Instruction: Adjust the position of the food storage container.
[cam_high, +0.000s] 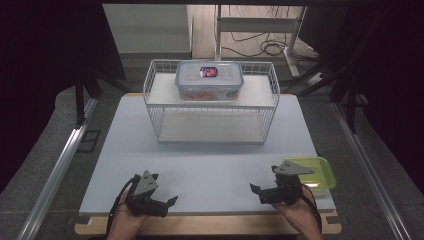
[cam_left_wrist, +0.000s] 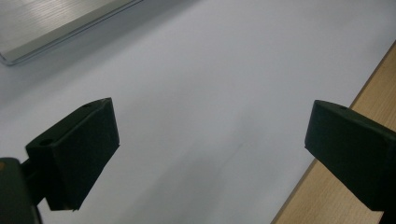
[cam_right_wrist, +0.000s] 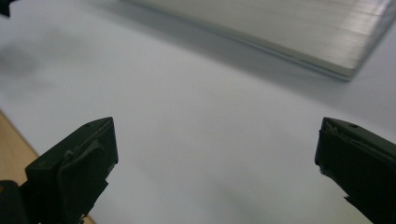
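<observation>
both my grippers rest near the table's front edge, left gripper (cam_high: 167, 201) and right gripper (cam_high: 256, 191) each spread wide, holding nothing; nearest is the green tray (cam_high: 320, 172), just beside the right one; i'd approach its rim low, squarely, slowly.

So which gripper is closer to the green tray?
The right one. The right gripper sits just beside the green tray, at its near-left edge. The left gripper is far across the white table, near the opposite front corner. Both are open and empty.
</observation>
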